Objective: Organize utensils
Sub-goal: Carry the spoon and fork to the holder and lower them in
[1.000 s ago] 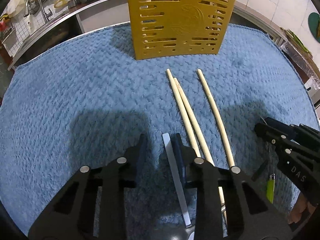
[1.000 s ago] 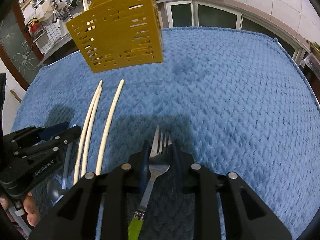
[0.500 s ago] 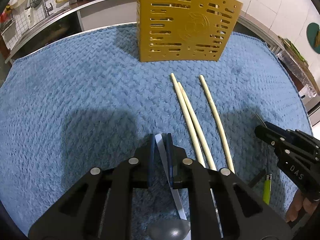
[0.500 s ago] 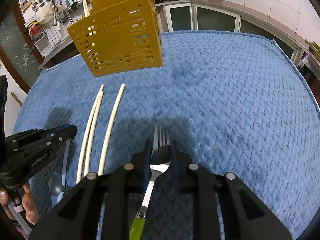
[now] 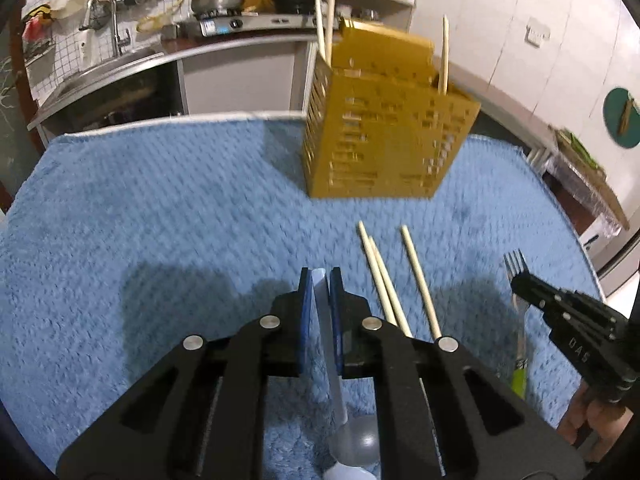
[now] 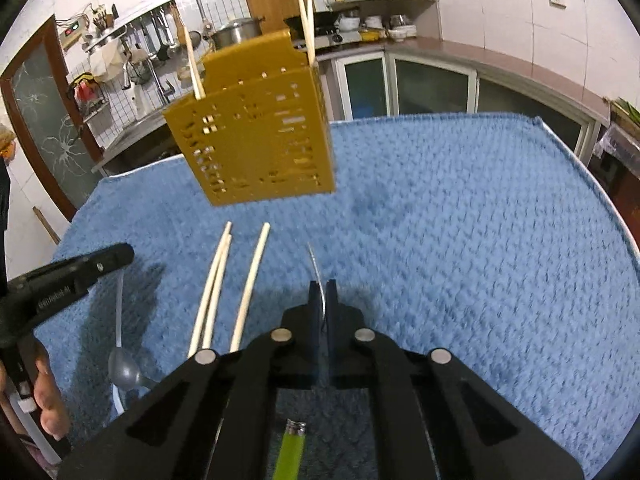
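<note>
Both tongs are clamped on cutlery. Left tongs (image 5: pixel 320 276) hold the flat handle of a grey spoon (image 5: pixel 356 436), bowl trailing back under the tool. Right tongs (image 6: pixel 320 288), whose jaws have just been closing, pinch a fork (image 6: pixel 314 264) near its neck, tines forward, green handle (image 6: pixel 290 452) hanging behind.

Step in hand, as judged: pickup complete on both sides, with carriage to the yellow slotted holder (image 5: pixel 384 140) to follow. That holder stands upright towards the far side of the blue towel (image 6: pixel 460 220) covering the surface and already contains upright chopsticks (image 5: pixel 443 56).

Next move, as judged: raise each piece above the holder rim, tip it nearer vertical, and lower it into a compartment; which compartments are free cannot be told from here.

Clearances: three loose chopsticks (image 5: pixel 384 280) lie on the towel between the two tools, pointing at the holder, and sit close beside the left tongs. Open towel lies to the far left and far right. Both tools converging on one holder could crowd each other.
</note>
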